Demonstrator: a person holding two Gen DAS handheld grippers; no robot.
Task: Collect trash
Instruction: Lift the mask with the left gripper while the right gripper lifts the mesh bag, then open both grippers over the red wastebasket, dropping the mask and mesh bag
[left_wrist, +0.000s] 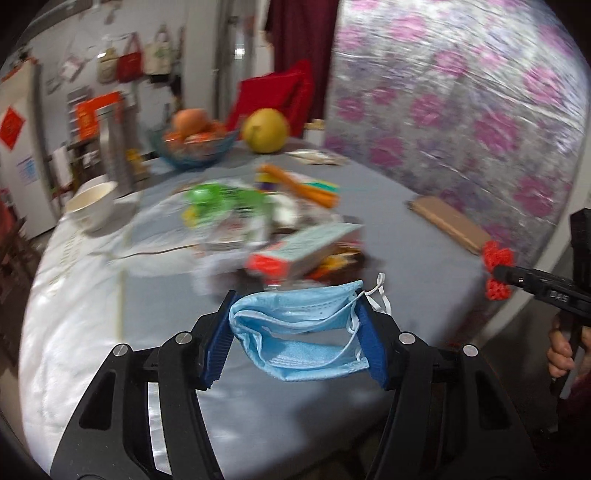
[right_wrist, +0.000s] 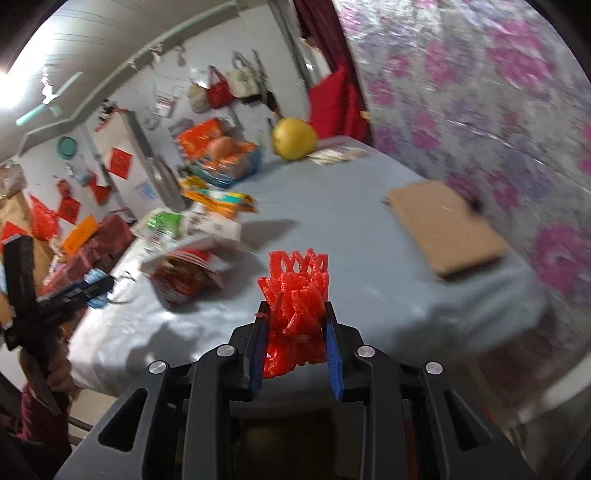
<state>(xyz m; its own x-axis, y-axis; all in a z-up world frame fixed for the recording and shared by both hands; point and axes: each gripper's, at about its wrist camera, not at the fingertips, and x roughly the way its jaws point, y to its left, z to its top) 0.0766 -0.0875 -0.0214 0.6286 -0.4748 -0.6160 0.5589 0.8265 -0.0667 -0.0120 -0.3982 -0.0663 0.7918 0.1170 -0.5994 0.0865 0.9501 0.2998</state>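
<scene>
Blue face mask (left_wrist: 299, 332): crumpled, folded over, white ear loops hanging at its right end, held off the tabletop (left_wrist: 424, 240) betw. the left gripper (left_wrist: 295, 332) jaws. Red foam fruit net (right_wrist: 295, 306): bunched, open mesh at top, upright, pinched betw. the right gripper (right_wrist: 295, 347) jaws, above the tabletop's near edge. Pile of wrappers and boxes (left_wrist: 266, 221) lies mid-tabletop, blurred.
</scene>
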